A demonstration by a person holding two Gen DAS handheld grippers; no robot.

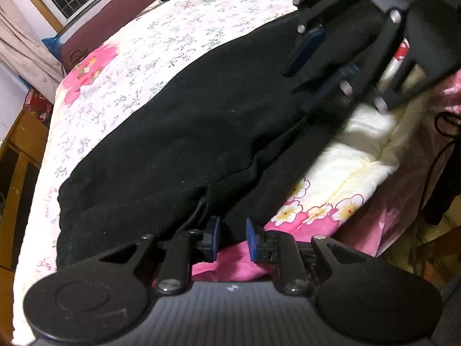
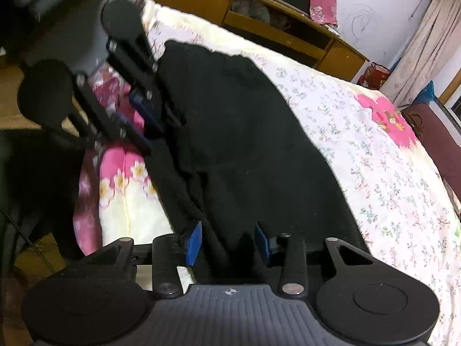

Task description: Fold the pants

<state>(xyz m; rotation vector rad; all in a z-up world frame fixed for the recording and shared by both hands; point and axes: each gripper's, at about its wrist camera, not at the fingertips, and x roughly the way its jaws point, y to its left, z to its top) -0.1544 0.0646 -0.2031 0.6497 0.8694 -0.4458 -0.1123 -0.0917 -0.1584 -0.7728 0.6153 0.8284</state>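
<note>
Folding stood at an early stage, judged from the lay of the cloth: the black pants (image 1: 184,132) lay lengthwise along the near edge of the bed, on the floral sheet (image 1: 138,46), apparently already doubled leg over leg, with no crosswise fold yet made. Both grippers were positioned at opposite ends of the garment, facing each other.

Left gripper (image 1: 232,238): jaws apart, blue pads (image 1: 214,236) straddling a ridge of black cloth at the near end, beside a loose cord; not clamped.

Right gripper (image 2: 227,243): jaws likewise apart, pads (image 2: 194,240) either side of the cloth edge at the opposite end; contact with the fabric could not be confirmed.

The next move would call for closing each gripper on its end of the pants, taking all layers, then carrying one end over to meet the other. A pink floral quilt (image 1: 331,201) lay just beside the pants along the bed edge; the risk was pinching it together with the garment.
</note>
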